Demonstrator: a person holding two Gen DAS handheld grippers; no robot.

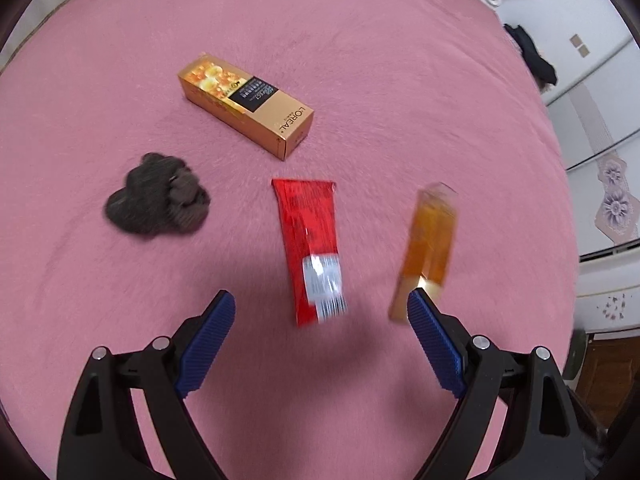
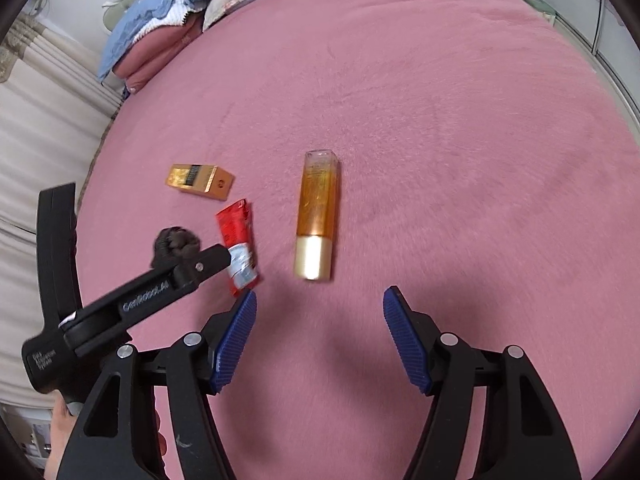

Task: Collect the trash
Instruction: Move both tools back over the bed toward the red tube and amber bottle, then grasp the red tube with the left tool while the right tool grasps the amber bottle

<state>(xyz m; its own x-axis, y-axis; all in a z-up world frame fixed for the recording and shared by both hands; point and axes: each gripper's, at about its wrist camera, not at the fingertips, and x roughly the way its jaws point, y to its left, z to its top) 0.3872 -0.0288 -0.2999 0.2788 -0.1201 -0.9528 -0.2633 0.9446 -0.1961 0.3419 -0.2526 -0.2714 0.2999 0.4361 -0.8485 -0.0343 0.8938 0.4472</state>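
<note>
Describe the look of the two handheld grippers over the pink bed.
Both are alike: the left gripper and right gripper have glossy black plastic frames with slotted cut-outs and silver pivot bolts. Their jaws carry ribbed blue pads. The left gripper's black body bears white lettering, too blurred to read surely. No cables or sleeves show.

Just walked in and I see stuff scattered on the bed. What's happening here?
A person holds a two-finger gripper in each hand over a pink plush bedspread, clearing trash. Nothing is picked up yet. The left gripper hangs open over a flat red tube; the right gripper is open just short of an amber bottle with a pale gold cap. A gold cardboard box and a dark fuzzy clump lie untouched nearby.
</note>
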